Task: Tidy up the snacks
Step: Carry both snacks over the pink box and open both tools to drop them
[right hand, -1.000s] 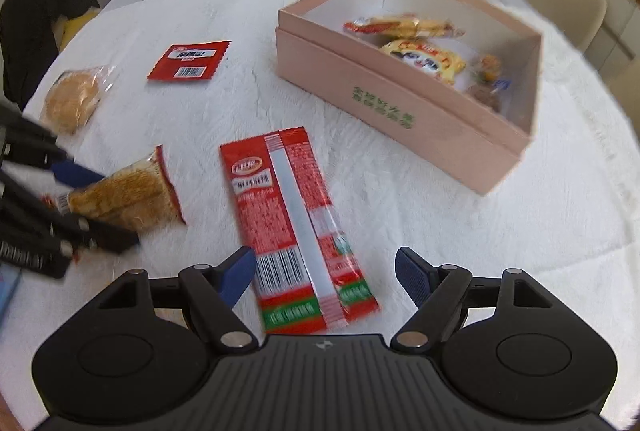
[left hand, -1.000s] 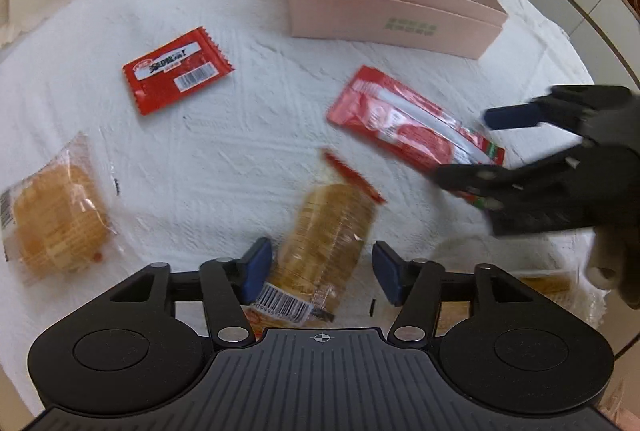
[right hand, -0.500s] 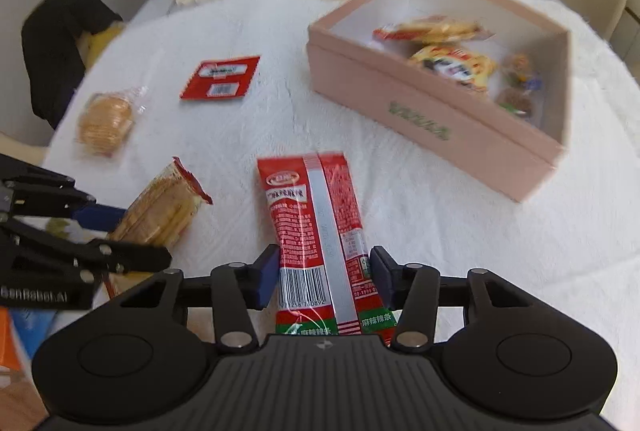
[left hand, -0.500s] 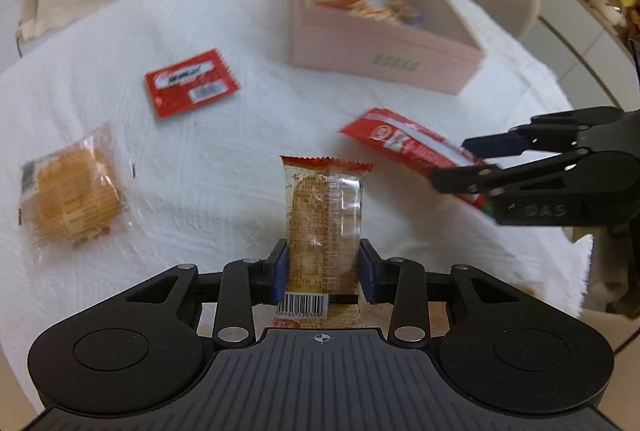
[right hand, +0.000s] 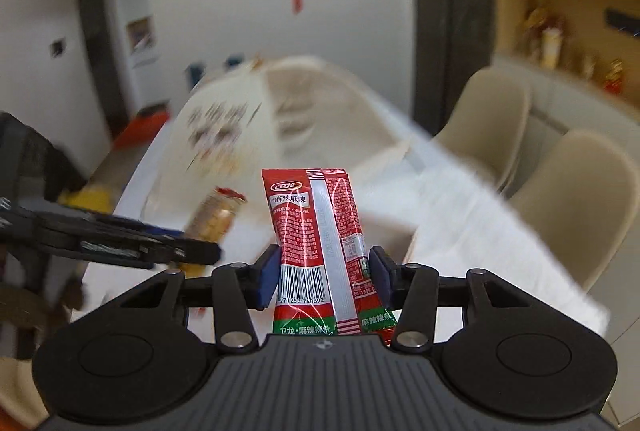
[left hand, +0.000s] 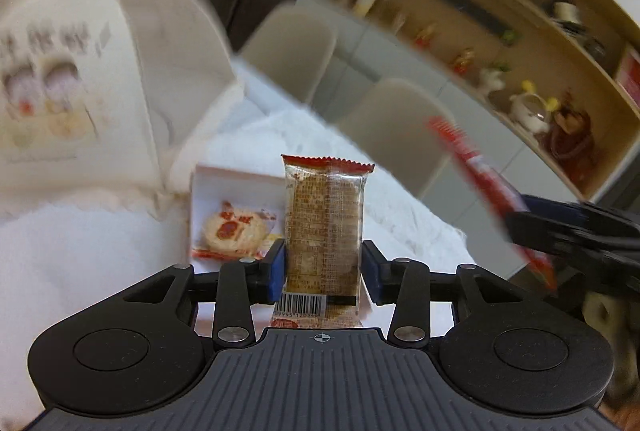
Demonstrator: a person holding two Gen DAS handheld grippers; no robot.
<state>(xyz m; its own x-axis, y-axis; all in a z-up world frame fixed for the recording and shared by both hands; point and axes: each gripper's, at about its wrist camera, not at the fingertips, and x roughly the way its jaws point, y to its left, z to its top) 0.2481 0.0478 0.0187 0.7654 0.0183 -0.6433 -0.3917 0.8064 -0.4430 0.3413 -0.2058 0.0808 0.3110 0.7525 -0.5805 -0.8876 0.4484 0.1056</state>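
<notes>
We find the left hand-held gripper (left hand: 323,267) closed on a clear-wrapped brown cracker packet with a red crimped top edge (left hand: 323,219). Its blue pads (left hand: 277,271) press both sides of the packet's lower part, and the packet stands upright between them, lifted off the white textured tabletop (left hand: 72,251). The packet's bottom, below its barcode, is cut off by the gripper body.

The right hand-held gripper (right hand: 323,271) is likewise closed, on a long red foil snack packet with a silver centre seam (right hand: 316,231). That packet also stands upright in the grip and clear of the tabletop; its lower end, with a green band, runs behind the gripper body.

In the left wrist view, a pale pink open cardboard box (left hand: 232,179) lies on the tabletop behind and left of the cracker packet. Only a corner of its interior shows, holding a round cracker in a printed clear wrapper (left hand: 232,227); the rest of the box is hidden by the held packet and the gripper. We cannot tell whether either held packet is over the box.

Both views are heavily smeared. A cream printed bag (left hand: 48,79) behind the box is too blurred for its print to be read. Beige chairs (right hand: 576,199) and a wooden shelf unit (left hand: 520,43) stand beyond; its contents are indistinct.
</notes>
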